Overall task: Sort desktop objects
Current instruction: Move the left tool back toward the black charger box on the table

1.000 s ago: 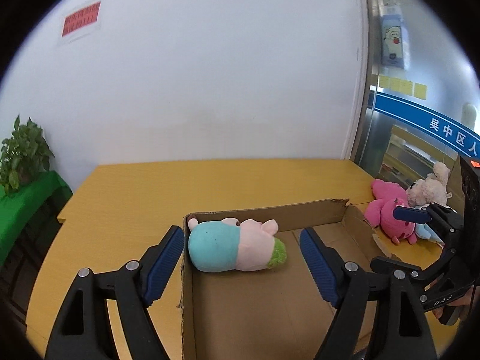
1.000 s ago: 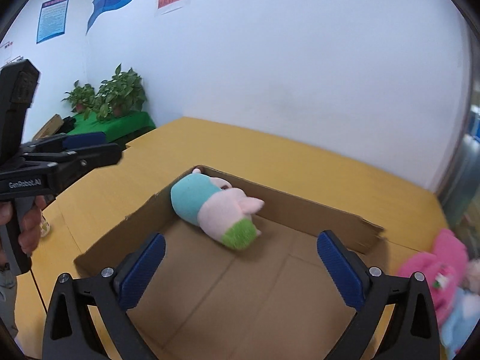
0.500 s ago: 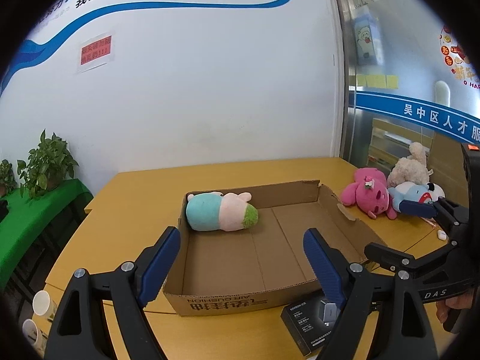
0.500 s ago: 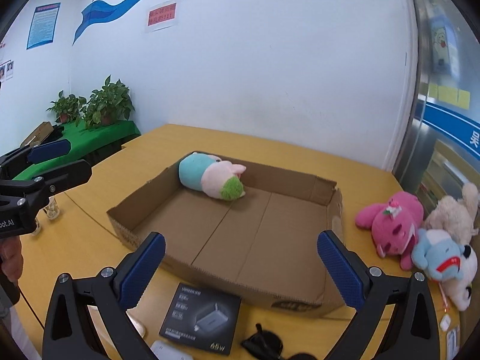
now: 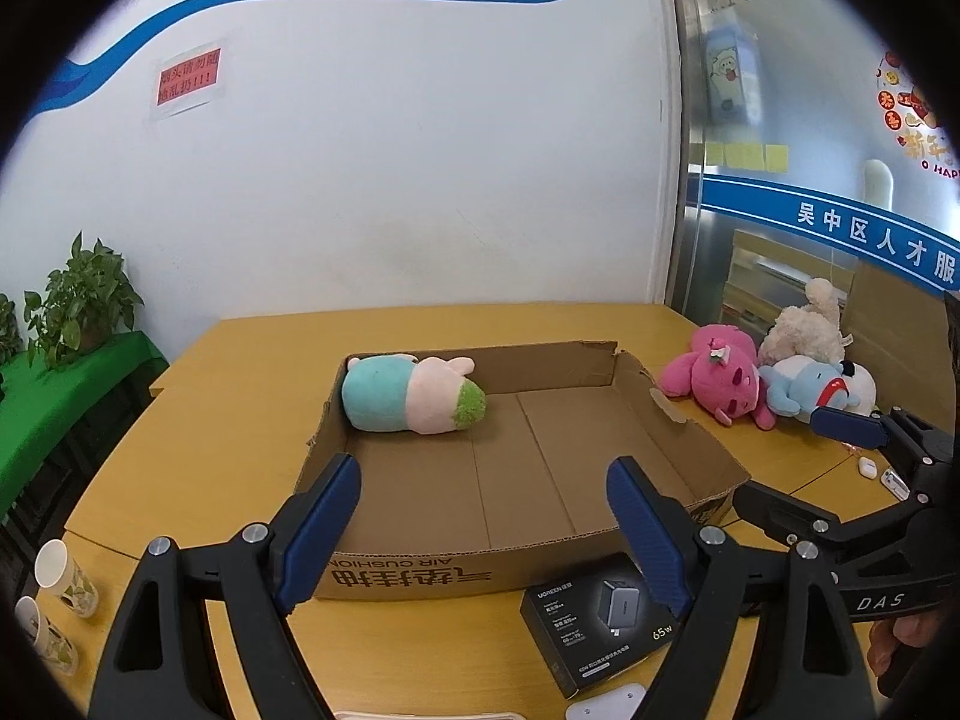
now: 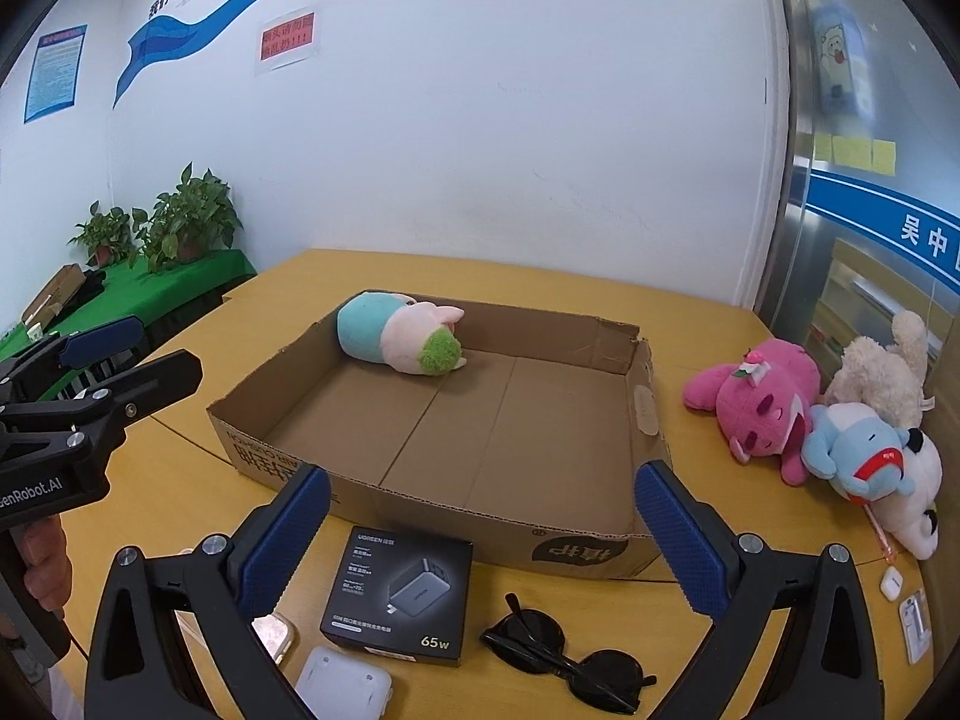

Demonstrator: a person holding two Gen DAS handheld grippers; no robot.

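Right wrist: fuzzy plush toy (image 6: 399, 338) (rounded) lies in corrugated cardboard box (image 6: 645, 420).

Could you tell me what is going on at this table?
A person is sorting desk items with a gripper in each hand. Both the left gripper and the right gripper are open and hold nothing. One plush toy lies in the cardboard box. Three more plush toys lie on the table to its right. A charger box, sunglasses and other small items wait in front of the box.
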